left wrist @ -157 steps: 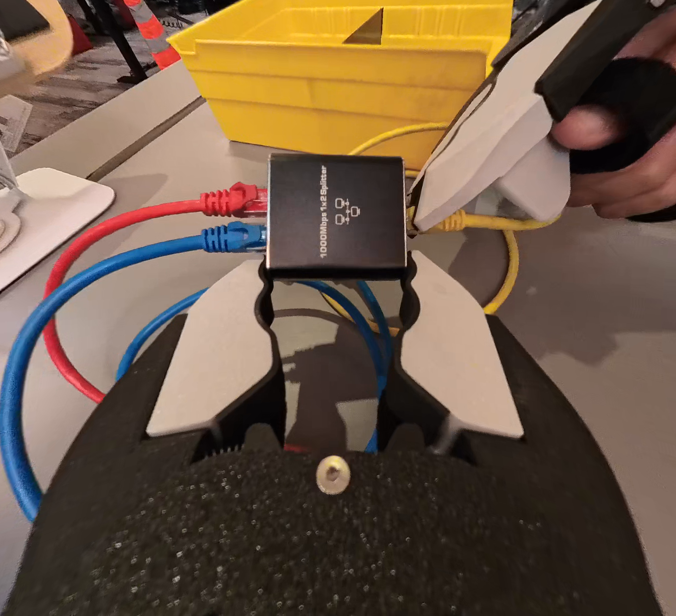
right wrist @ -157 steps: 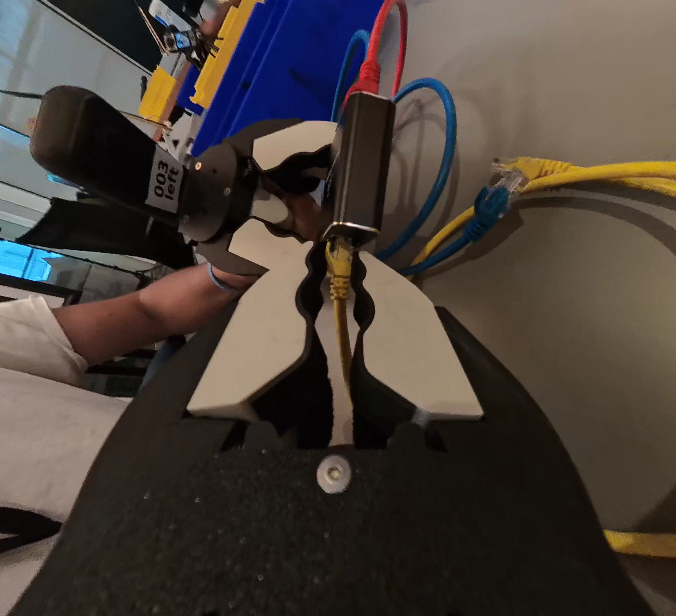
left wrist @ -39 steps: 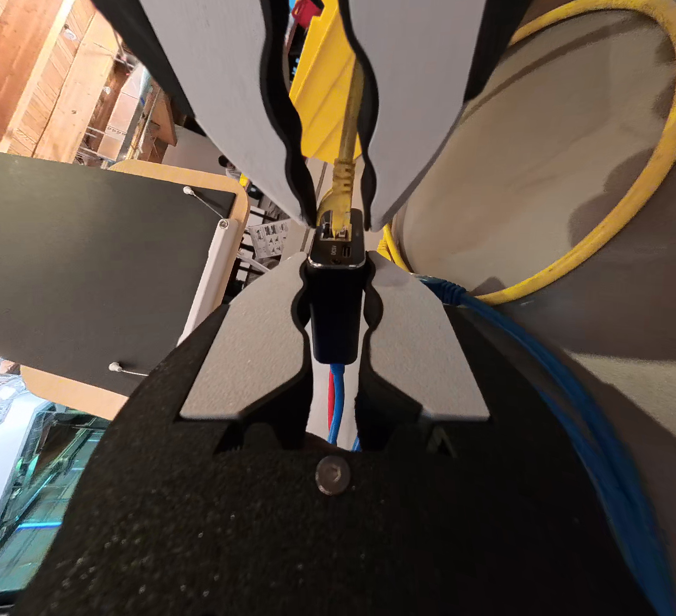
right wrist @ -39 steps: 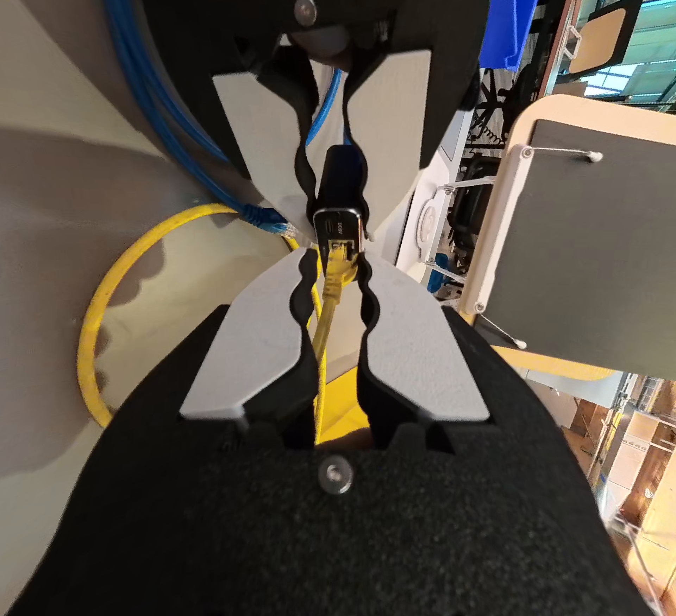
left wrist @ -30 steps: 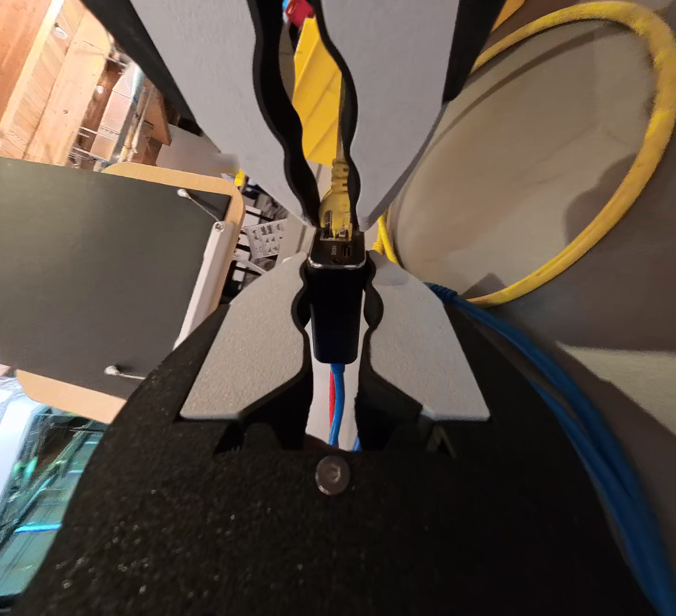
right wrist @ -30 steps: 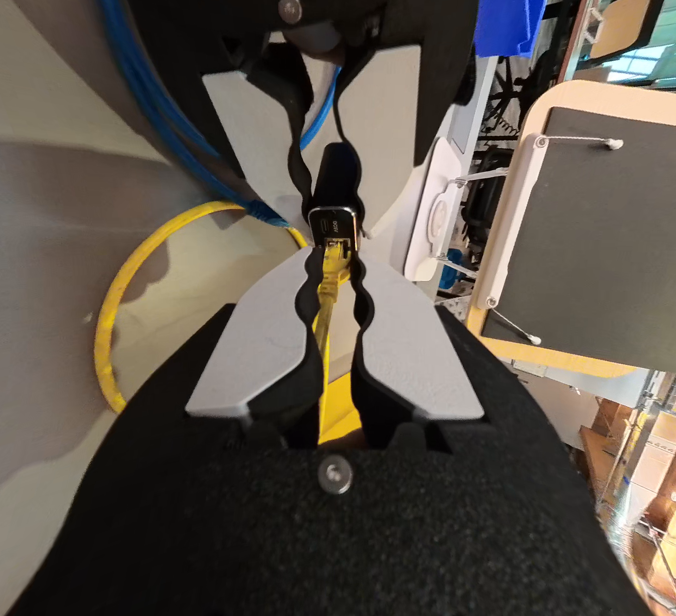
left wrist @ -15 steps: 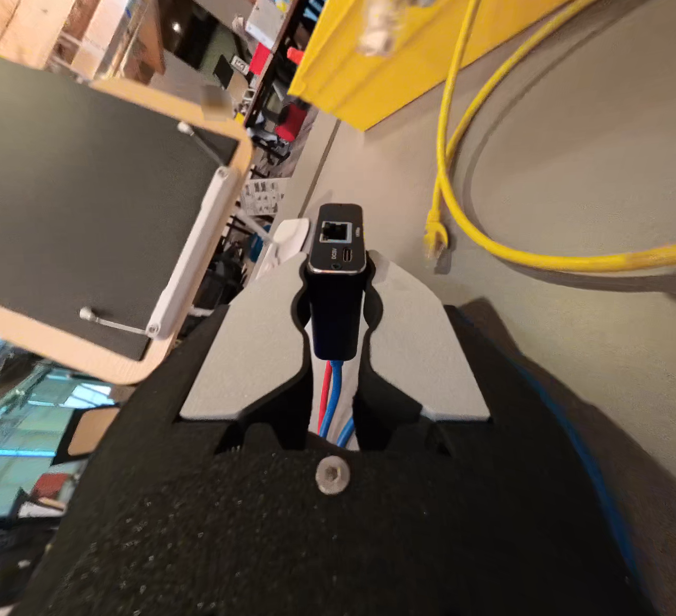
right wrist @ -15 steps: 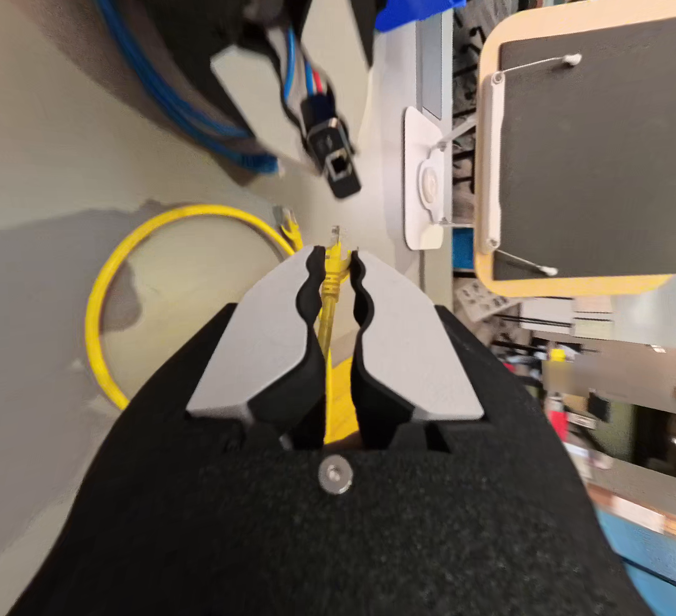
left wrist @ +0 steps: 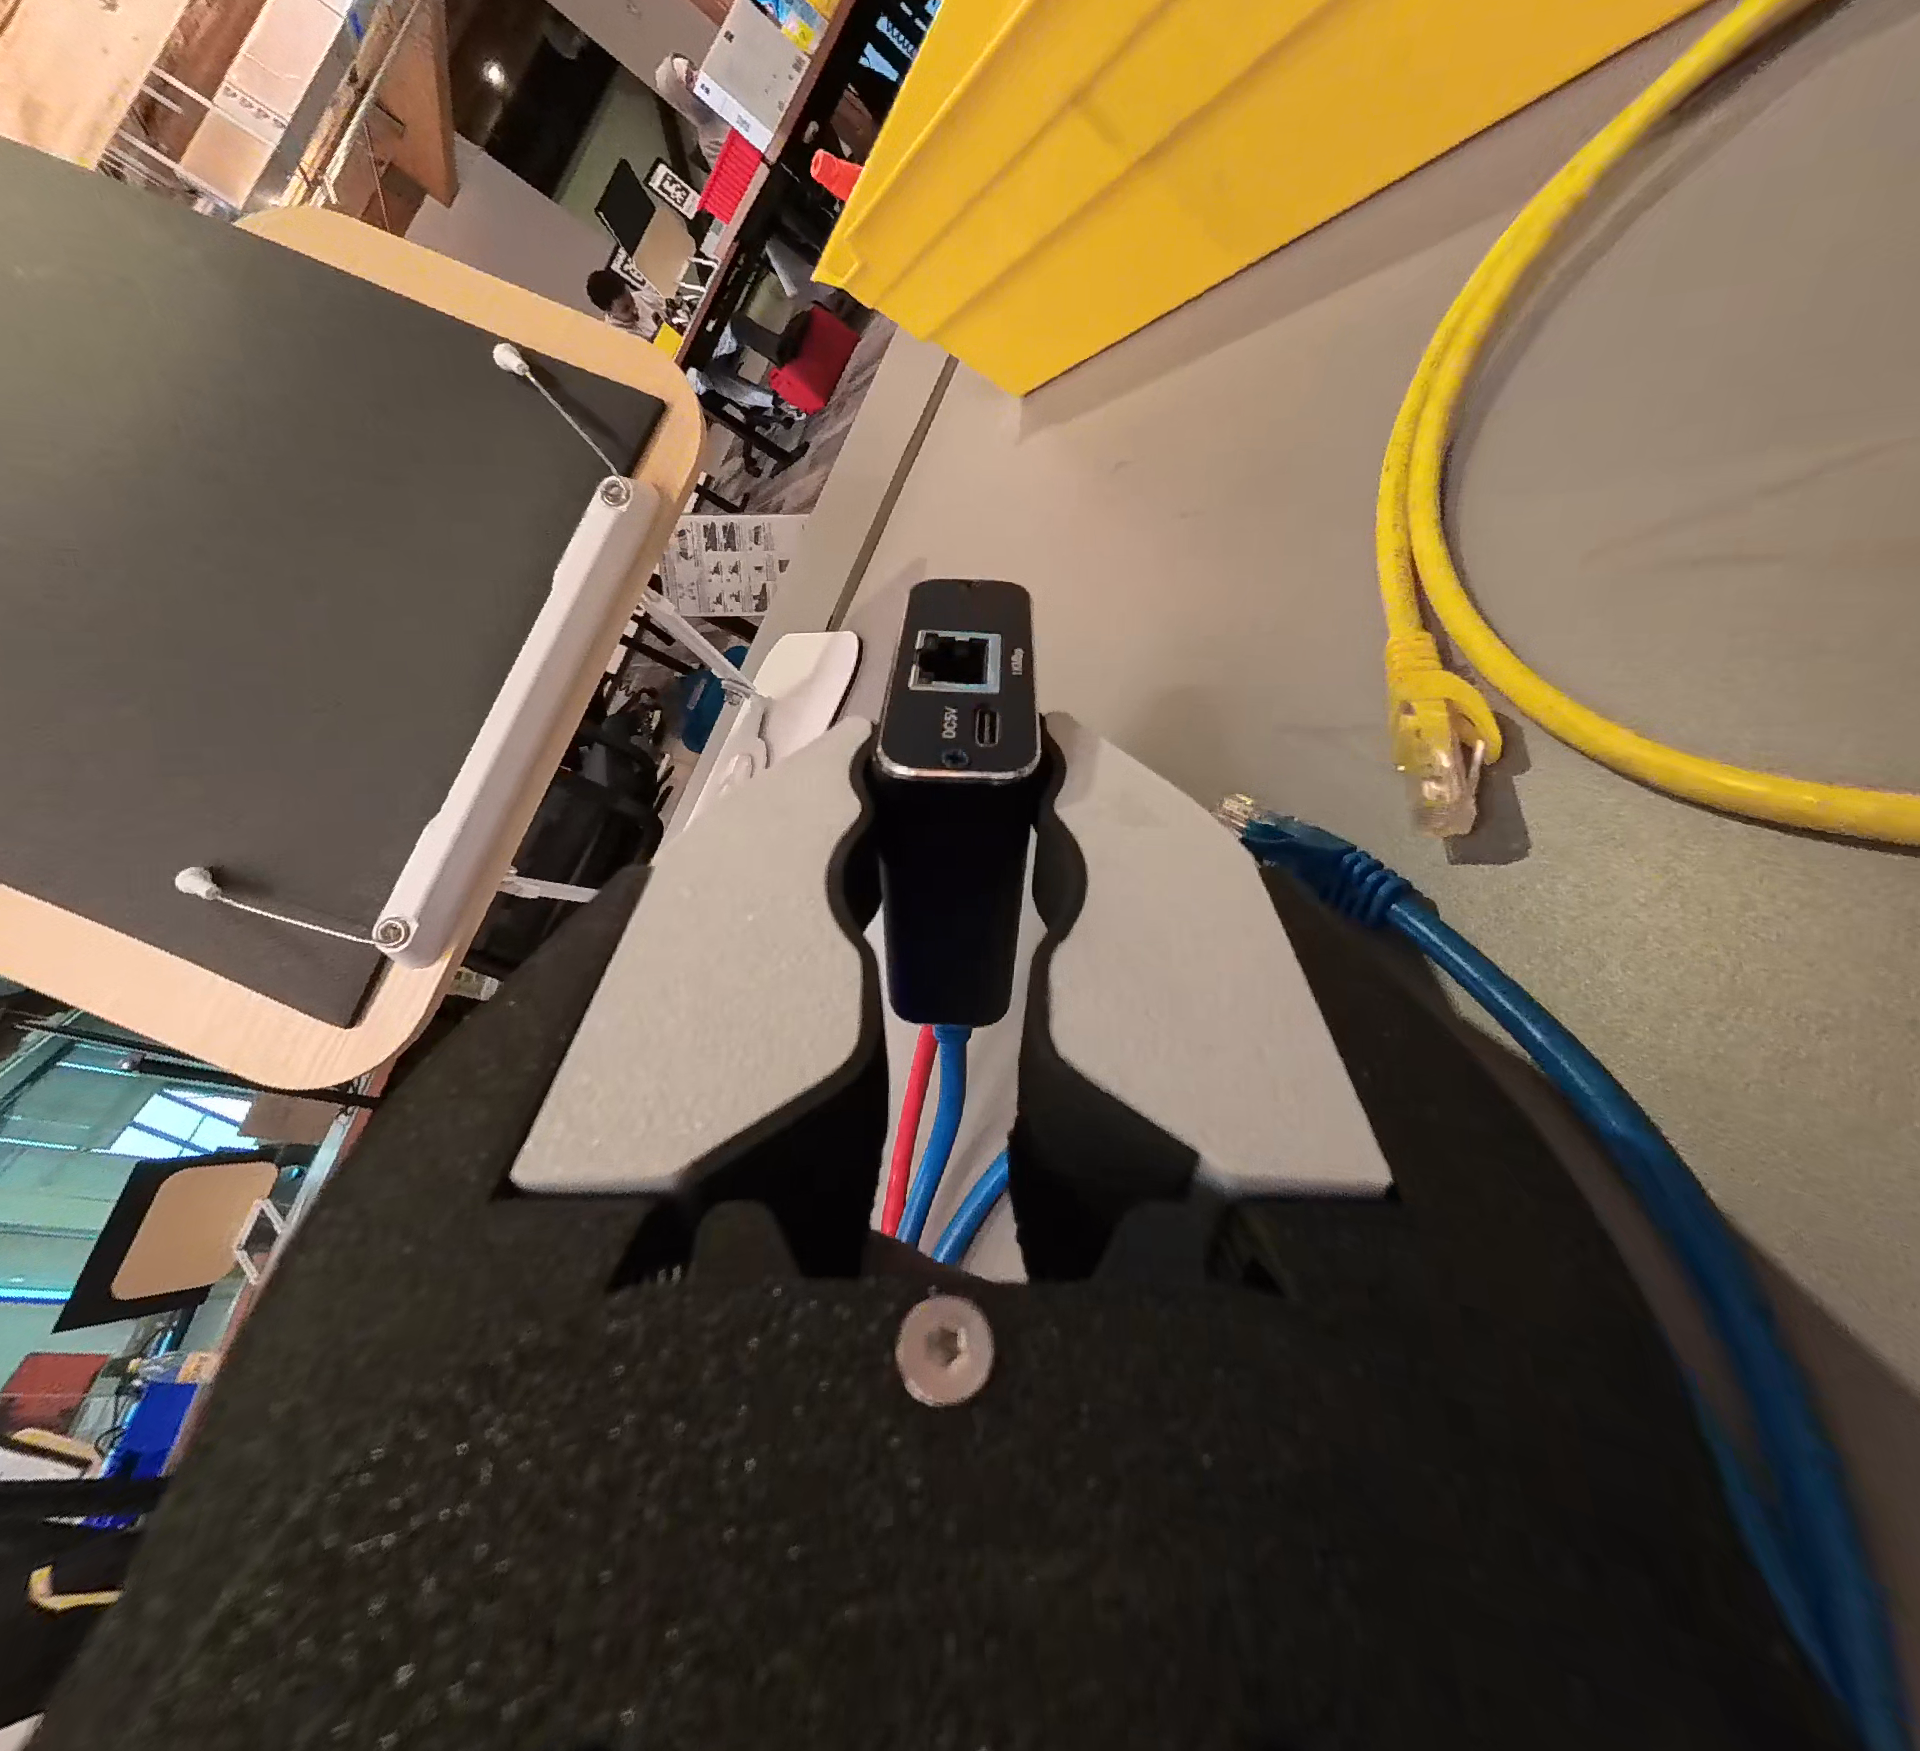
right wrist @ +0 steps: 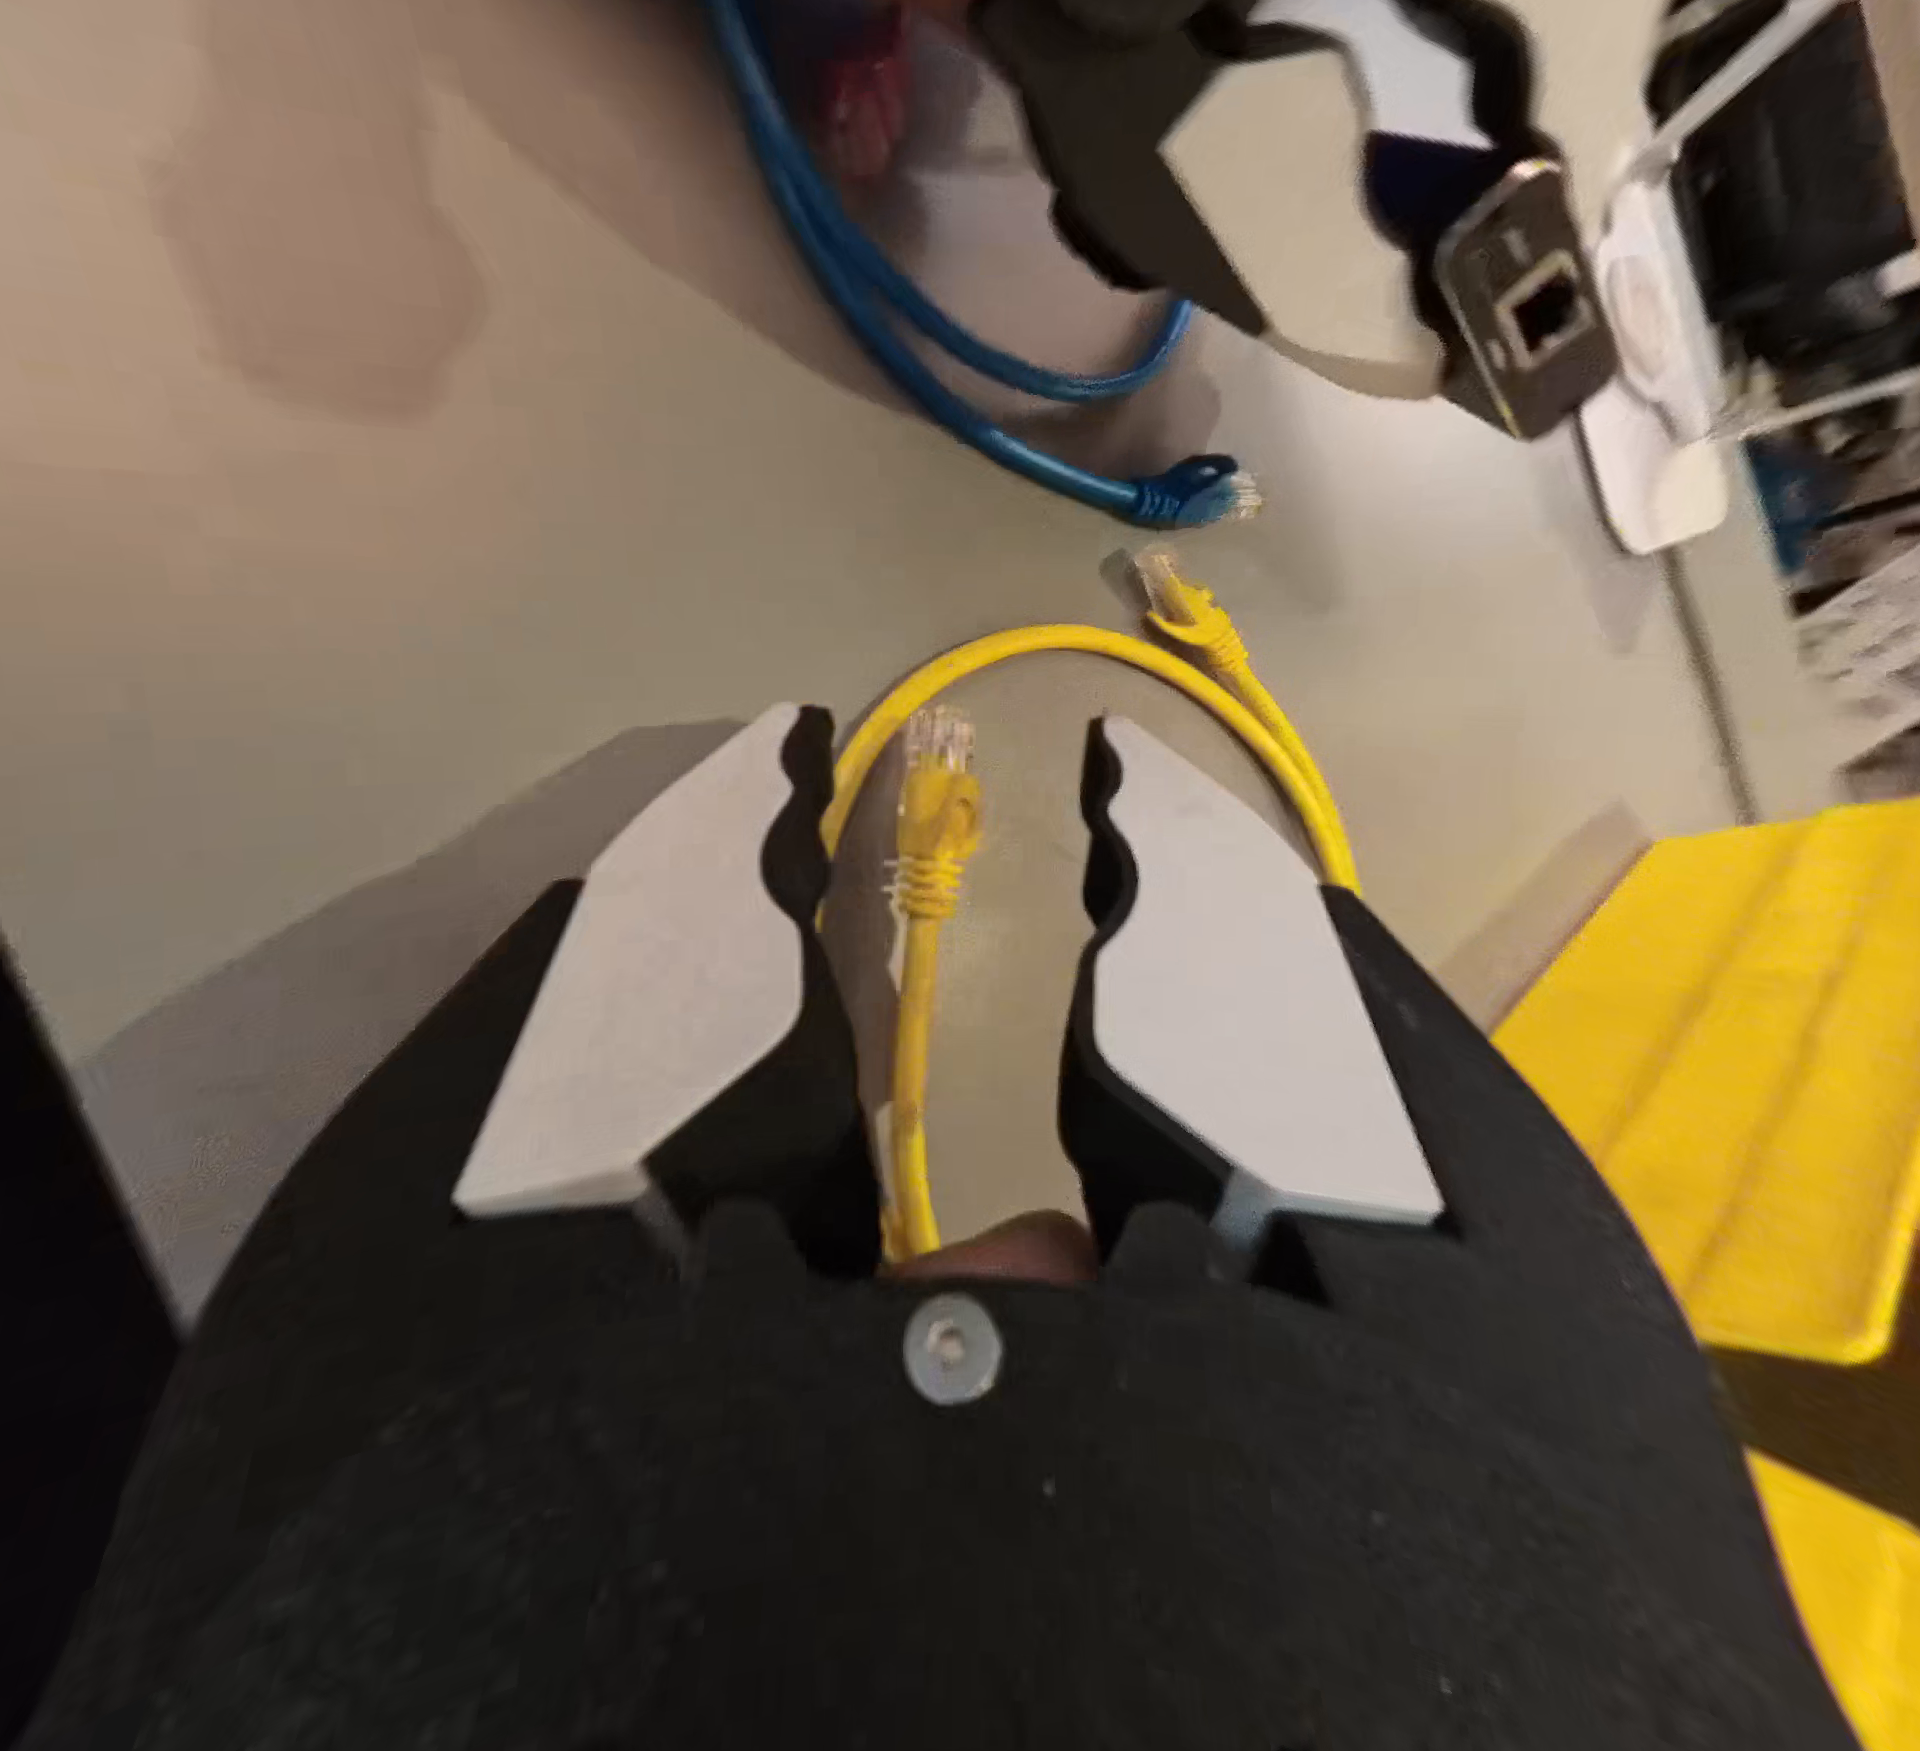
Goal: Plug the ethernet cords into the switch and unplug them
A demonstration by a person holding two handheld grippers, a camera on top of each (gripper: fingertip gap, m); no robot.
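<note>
My left gripper (left wrist: 961,745) is shut on the black switch (left wrist: 951,870) and holds it on edge above the grey table (left wrist: 1195,496). The switch's front port (left wrist: 951,659) faces away and is empty. A red cord (left wrist: 906,1130) and a blue cord (left wrist: 951,1109) run out of its rear end. My right gripper (right wrist: 945,733) is open over the table. The yellow cord's plug (right wrist: 935,792) lies loose between its fingers, not pinched. The left gripper with the switch (right wrist: 1527,309) shows at the upper right of the right wrist view, apart from the yellow plug.
The yellow cord's other plug (right wrist: 1184,610) (left wrist: 1439,745) and a loose blue plug (right wrist: 1195,491) (left wrist: 1278,834) lie on the table. A yellow bin (left wrist: 1247,91) (right wrist: 1714,1078) stands behind them. A white stand base (left wrist: 810,673) and a wood-rimmed black board (left wrist: 260,558) are at the left.
The right gripper pulled the yellow plug out of the switch's front port, moved away and has now opened, letting the plug go. The left gripper still holds the switch.
</note>
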